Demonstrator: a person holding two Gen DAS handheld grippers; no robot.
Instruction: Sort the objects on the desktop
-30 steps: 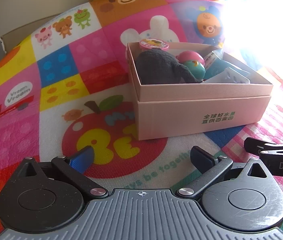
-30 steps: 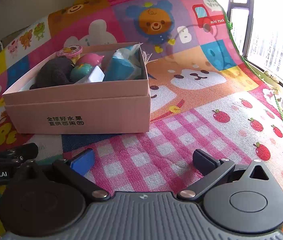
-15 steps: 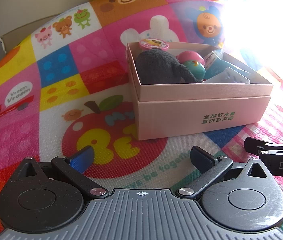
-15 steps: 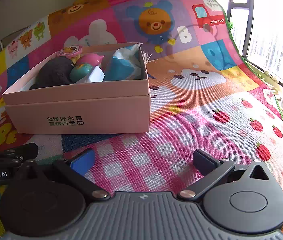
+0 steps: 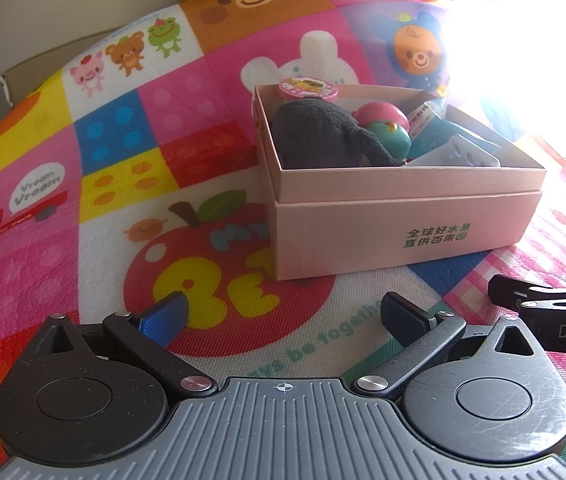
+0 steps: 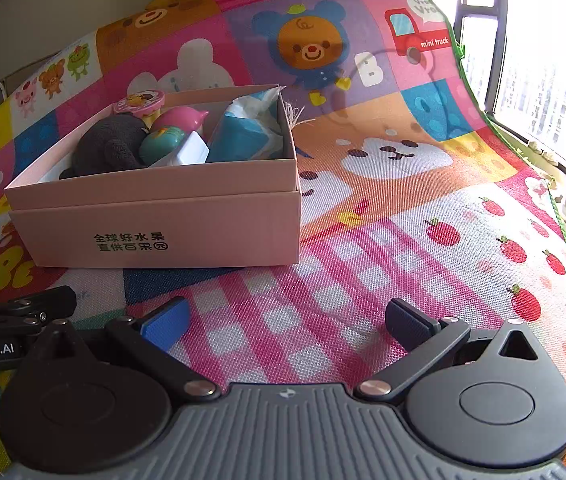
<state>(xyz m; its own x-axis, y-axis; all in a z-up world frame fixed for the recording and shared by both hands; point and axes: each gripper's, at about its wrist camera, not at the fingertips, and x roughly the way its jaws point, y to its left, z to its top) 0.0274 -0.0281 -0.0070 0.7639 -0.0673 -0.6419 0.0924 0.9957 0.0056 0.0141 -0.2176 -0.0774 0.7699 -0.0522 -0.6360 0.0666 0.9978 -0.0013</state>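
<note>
Woven cartoon-print mat [image 6: 383, 240], sunlit window [image 6: 543, 60], matte pink cardboard box [image 5: 395, 232], fuzzy grey toy [image 5: 323, 140], left gripper [image 5: 283, 312] and right gripper [image 6: 287, 316] lay spread, empty.

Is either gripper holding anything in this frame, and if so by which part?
Nothing is held. The left gripper and right gripper both hover open over the play mat, fingers apart and empty, short of the pink box.

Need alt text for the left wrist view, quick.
Open pink box on a colourful cartoon mat, holding a dark knit item, toys and packets. The left gripper hovers open and empty before it; the right gripper's tip shows at right.
</note>
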